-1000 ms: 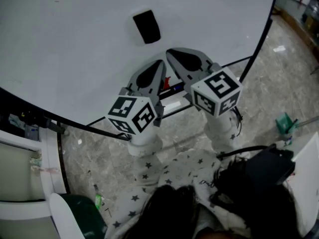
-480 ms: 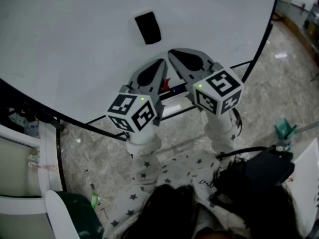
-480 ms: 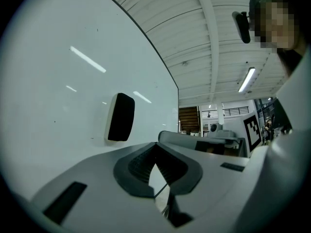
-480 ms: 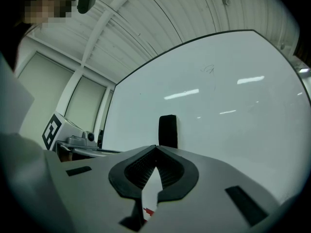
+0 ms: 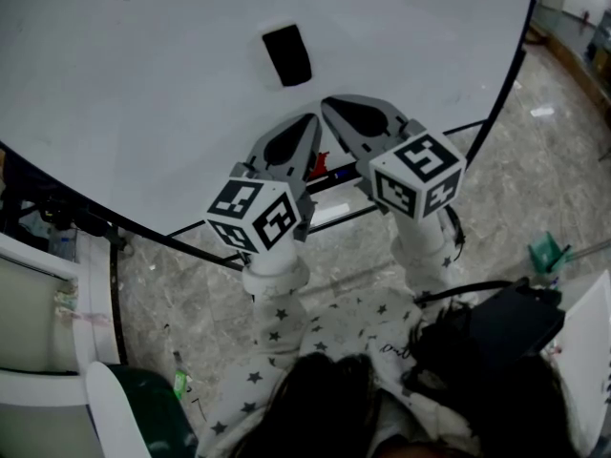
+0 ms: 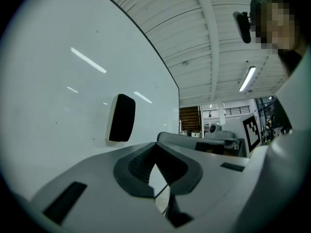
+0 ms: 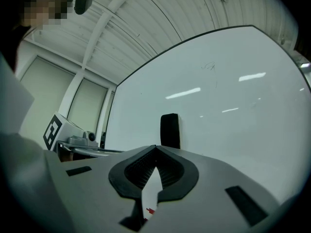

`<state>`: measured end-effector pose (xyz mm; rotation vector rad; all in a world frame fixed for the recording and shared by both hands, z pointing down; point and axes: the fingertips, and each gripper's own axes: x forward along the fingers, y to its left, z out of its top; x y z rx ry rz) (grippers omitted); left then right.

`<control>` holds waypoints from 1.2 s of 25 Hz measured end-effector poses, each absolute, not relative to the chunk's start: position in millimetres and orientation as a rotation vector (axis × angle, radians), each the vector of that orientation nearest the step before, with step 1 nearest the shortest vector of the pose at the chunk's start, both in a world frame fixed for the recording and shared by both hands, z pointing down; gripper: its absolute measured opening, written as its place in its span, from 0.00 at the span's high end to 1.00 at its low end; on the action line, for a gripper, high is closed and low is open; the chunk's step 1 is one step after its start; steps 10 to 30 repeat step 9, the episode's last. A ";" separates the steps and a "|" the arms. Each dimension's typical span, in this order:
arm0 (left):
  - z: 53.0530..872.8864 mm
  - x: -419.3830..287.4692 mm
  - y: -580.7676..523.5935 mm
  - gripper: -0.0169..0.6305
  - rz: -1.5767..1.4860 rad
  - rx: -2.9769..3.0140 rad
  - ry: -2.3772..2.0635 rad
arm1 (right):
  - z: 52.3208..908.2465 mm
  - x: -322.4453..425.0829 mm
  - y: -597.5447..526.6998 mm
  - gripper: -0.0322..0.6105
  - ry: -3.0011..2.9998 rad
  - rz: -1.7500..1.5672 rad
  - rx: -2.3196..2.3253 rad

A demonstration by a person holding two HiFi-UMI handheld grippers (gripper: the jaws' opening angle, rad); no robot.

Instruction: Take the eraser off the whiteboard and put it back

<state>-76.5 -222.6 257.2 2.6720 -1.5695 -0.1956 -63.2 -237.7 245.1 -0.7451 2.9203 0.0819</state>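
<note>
**Head view.** Since the earlier frames neither of my tools has shifted. My left gripper (image 5: 307, 122) and right gripper (image 5: 332, 105) hover side by side just below the eraser (image 5: 287, 54), which sits untouched on the whiteboard (image 5: 143, 84).

**Left gripper view.** Jaws together, nothing between them. The eraser (image 6: 121, 118) is a dark, rounded block on a pale backing.

**Right gripper view.** Jaws together, empty, with the eraser (image 7: 169, 130) straight ahead. I judge this the approach: next I must open one pair and close on the eraser's sides.
</note>
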 end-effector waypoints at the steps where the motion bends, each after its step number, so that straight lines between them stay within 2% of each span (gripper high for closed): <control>1: 258.0 -77.0 -222.7 0.97 -0.195 2.669 -1.569 | 245.4 -63.3 -237.8 0.94 2.921 0.081 -0.745; 30: 257.4 -77.7 -221.5 0.97 -0.206 2.665 -1.560 | 246.4 -65.0 -237.4 0.94 2.931 0.077 -0.741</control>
